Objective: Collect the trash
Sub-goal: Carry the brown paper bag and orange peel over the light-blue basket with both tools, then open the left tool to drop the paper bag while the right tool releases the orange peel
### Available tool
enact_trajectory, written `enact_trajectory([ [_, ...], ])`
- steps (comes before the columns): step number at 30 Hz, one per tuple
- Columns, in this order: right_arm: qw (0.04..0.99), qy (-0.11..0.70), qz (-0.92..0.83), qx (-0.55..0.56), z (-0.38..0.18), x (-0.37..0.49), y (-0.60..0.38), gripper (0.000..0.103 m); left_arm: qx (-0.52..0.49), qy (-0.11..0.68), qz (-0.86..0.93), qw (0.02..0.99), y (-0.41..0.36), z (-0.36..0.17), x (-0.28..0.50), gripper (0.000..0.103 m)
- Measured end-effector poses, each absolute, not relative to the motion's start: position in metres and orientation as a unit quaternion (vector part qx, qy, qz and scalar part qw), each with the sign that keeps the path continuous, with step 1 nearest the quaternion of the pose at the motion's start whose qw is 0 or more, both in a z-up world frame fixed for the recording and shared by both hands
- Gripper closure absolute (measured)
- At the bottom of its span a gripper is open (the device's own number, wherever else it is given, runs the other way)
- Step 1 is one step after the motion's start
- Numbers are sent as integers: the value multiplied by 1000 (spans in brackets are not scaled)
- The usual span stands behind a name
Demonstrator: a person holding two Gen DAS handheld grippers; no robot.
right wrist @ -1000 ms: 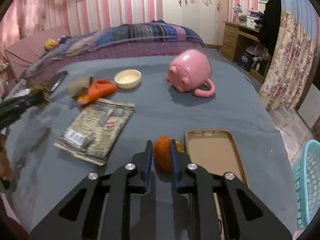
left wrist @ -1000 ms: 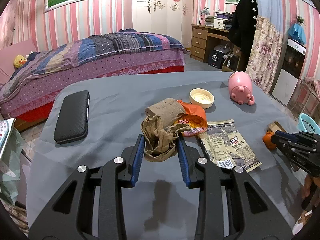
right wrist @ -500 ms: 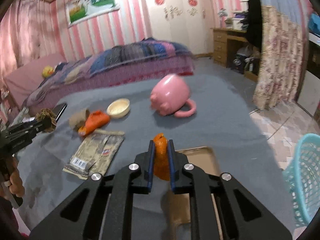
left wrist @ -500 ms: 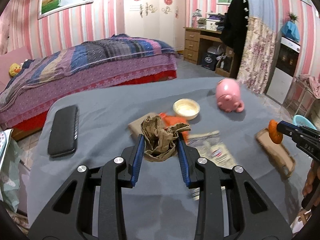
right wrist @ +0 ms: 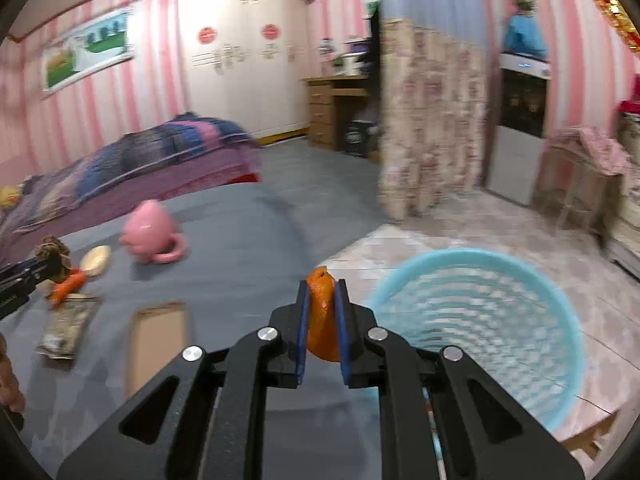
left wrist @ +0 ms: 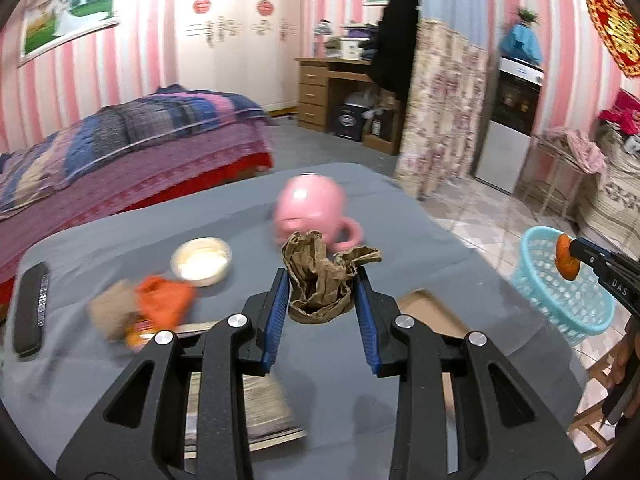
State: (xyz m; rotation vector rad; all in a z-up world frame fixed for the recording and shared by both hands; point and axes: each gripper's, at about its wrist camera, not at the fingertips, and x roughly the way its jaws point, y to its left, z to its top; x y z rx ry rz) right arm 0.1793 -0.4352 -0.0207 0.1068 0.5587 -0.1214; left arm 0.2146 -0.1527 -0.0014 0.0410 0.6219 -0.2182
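left gripper (left wrist: 320,300) clamped on a crumpled brown paper wad (left wrist: 320,280), blue pads pressing both sides, jaws partly apart around it, wad lifted clear of the grey table (left wrist: 400,208). right gripper (right wrist: 322,320) nearly closed, pinching an orange peel piece (right wrist: 322,316) upright between its blue pads, held off the table edge just left of the light blue basket (right wrist: 480,320). basket stands on the tiled floor beside the table. in the left wrist view the right gripper shows at far right with the peel in front of the basket rim.

on the table: pink pig mug (left wrist: 316,208) lying on its side beyond the wad, small cream dish (left wrist: 202,260) to its left, orange snack wrapper (left wrist: 164,304) touching a brown paper bit (left wrist: 112,312), printed flat packet (right wrist: 66,330), brown phone case (right wrist: 158,344) open side up near the right edge, black case (left wrist: 30,312) at far left. bed (left wrist: 120,140) behind the table. lots of motion blur.
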Motion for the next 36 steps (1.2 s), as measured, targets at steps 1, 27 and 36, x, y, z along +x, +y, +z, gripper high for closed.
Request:
enact_trajectory([
  [1,957,273,-80,48,-20,175,-450,90,22,305,-116,945,-166,-2,218,71],
  [27,941,239,-209,116,-45,122,-626,90,86,296,-321,896,-439,-43,228,71],
  [36,940,244,-209,118,-52,127,-621,90,94,294,-310,899,-468,-54,244,44],
])
